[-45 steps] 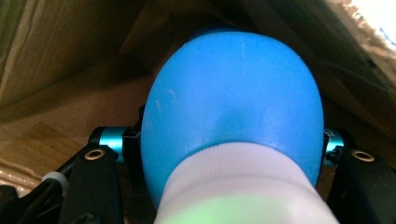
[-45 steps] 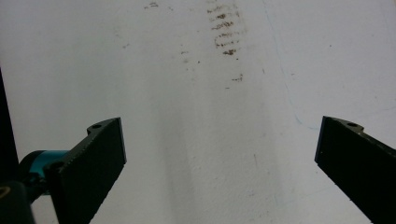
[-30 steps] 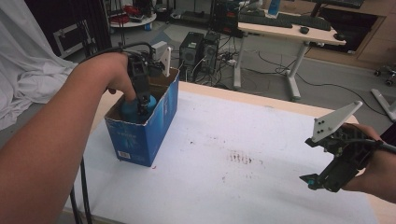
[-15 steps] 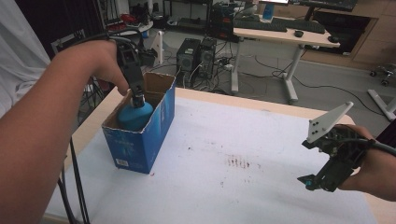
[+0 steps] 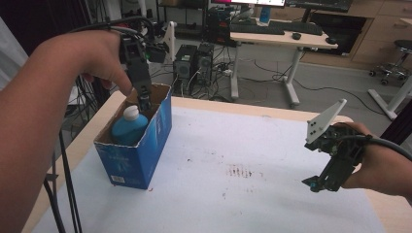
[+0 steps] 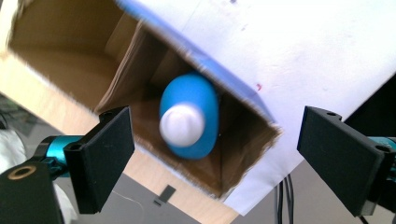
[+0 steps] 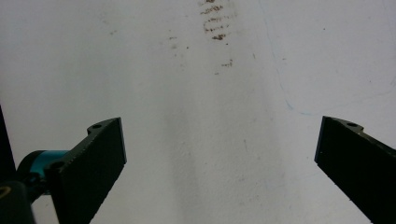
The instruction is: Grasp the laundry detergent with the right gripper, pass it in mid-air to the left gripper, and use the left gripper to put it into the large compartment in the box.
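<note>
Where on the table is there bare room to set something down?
Bare white tabletop stretches between the blue box and the right gripper, marked by faint brown stains. It is crowded at the left, where the left gripper hangs over the bottle.

High view overlooks the table (image 5: pixel 272 160); both tong cameras face it closely.

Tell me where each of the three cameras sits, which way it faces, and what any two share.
High view: above the person's side, looking forward and down on the table; both forearms, left hand-held gripper and right hand-held gripper show.
Left gripper view: rides the left hand-held gripper, looking down between open jaws into the box at the blue bottle.
Right gripper view: looks down between open jaws at the stained tabletop.
Shared: box and bottle, in the high and left gripper views.
</note>
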Tool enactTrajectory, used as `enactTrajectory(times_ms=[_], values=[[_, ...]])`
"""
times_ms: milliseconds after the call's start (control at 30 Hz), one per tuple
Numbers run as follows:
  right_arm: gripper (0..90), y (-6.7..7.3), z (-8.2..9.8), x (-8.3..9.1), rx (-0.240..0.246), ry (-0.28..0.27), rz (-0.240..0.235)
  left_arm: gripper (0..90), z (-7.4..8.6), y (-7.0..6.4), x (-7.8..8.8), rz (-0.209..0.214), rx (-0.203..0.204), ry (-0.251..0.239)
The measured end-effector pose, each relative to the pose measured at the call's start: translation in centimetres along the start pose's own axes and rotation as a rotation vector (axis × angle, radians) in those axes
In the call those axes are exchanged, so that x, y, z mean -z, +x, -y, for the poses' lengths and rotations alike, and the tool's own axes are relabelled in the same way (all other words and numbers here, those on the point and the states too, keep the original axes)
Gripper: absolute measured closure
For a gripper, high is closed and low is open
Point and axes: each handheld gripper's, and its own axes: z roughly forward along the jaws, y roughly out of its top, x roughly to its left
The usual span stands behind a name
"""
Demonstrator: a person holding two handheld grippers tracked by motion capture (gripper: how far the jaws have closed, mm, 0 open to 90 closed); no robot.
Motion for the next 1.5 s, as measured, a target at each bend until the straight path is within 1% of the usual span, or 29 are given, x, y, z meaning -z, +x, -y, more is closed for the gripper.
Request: enactTrajectory(times_ms=[33,67,100,133,167,233,267,333,367,400,467,500,533,567,600,633,667,700,733,800,833,867,900,1000,1033,1133,1233,1300,1500], values=[[1.2,-0.2,-0.1,0.1,0.001,0.006,-0.003,9.9,-0.9,-0.8,0.1,0.016,-0.042,-0.011],[1.2,-0.2,-0.1,0.1,0.001,0.006,-0.003,8.9,-0.9,-0.8,0.1,0.016,-0.042,-0.011],[1.2,-0.4,-0.2,0.2,0.002,0.010,-0.006,8.9,-1.8,-1.7,0.1,0.038,-0.092,-0.021],[1.2,-0.4,-0.2,0.2,0.002,0.010,-0.006,8.9,-1.8,-1.7,0.1,0.038,-0.092,-0.021],[1.3,-0.5,-0.3,0.3,0.003,0.016,-0.008,8.9,-2.3,-2.2,-0.1,0.047,-0.111,-0.025],[1.2,-0.7,-0.5,0.3,0.012,0.031,-0.011,7.7,-3.8,-3.4,-0.5,0.063,-0.169,-0.034],[1.2,-0.7,-0.5,0.3,0.012,0.031,-0.011,7.4,-3.8,-3.4,-0.5,0.063,-0.169,-0.034],[1.2,-0.9,-0.6,0.3,0.016,0.036,-0.017,7.3,-4.7,-4.0,-0.7,0.075,-0.205,-0.033],[1.2,-0.9,-0.7,0.3,0.016,0.037,-0.018,7.3,-5.2,-4.4,-1.0,0.083,-0.238,-0.034],[1.2,-1.0,-0.7,0.2,0.020,0.039,-0.023,6.1,-5.4,-4.7,-1.2,0.082,-0.260,-0.036],[1.2,-1.1,-0.8,0.2,0.027,0.044,-0.029,5.9,-6.0,-5.2,-1.7,0.098,-0.303,-0.036],[1.2,-1.1,-0.8,0.1,0.031,0.046,-0.033,3.0,-6.5,-5.7,-2.5,0.109,-0.340,-0.046],[1.2,-1.1,-0.8,0.1,0.031,0.046,-0.033,3.0,-6.5,-5.7,-2.5,0.109,-0.340,-0.046],[1.2,-1.1,-0.7,0.0,0.039,0.054,-0.037,3.0,-7.0,-6.0,-3.3,0.128,-0.358,-0.049],[1.2,-1.1,-0.7,0.0,0.039,0.054,-0.037,1.6,-7.0,-6.0,-3.3,0.128,-0.358,-0.049],[1.2,-1.1,-0.7,-0.2,0.048,0.067,-0.038,1.6,-7.5,-6.4,-4.3,0.118,-0.387,-0.033],[1.2,-1.1,-0.7,-0.2,0.048,0.067,-0.038,1.6,-7.5,-6.4,-4.3,0.118,-0.387,-0.033],[1.2,-1.0,-0.7,-0.3,0.058,0.081,-0.040,1.6,-7.8,-6.6,-4.9,0.128,-0.393,-0.021],[1.2,-1.0,-0.7,-0.3,0.058,0.081,-0.040,1.6,-7.9,-6.7,-5.2,0.127,-0.402,-0.017],[1.2,-0.9,-0.7,-0.4,0.064,0.091,-0.041,1.6,-8.3,-6.9,-6.0,0.128,-0.408,-0.011],[1.2,-1.0,-0.7,-0.5,0.067,0.100,-0.046,1.6,-8.6,-7.0,-6.7,0.133,-0.410,-0.007],[1.2,-1.0,-0.7,-0.5,0.067,0.100,-0.046,1.6,-8.6,-7.0,-6.7,0.133,-0.410,-0.007],[1.2,-1.0,-0.7,-0.6,0.069,0.104,-0.046,1.6,-8.8,-7.1,-7.1,0.135,-0.418,-0.001],[1.2,-1.0,-0.8,-0.9,0.074,0.121,-0.052,1.6,-9.0,-7.1,-7.9,0.144,-0.426,0.008],[1.2,-1.0,-0.8,-1.1,0.078,0.128,-0.056,1.6,-9.0,-7.1,-8.3,0.157,-0.429,0.007],[1.2,-1.1,-0.8,-1.2,0.078,0.130,-0.056,1.6,-9.1,-7.1,-8.7,0.159,-0.439,0.009],[1.2,-1.3,-0.8,-1.4,0.079,0.134,-0.059,1.6,-9.1,-7.1,-9.4,0.157,-0.446,0.014],[1.2,-1.2,-0.7,-1.4,0.070,0.140,-0.061,1.6,-9.1,-7.0,-9.6,0.158,-0.447,0.022],[1.2,-1.2,-0.6,-1.4,0.071,0.152,-0.062,1.6,-8.9,-6.9,-9.9,0.162,-0.444,0.030]])
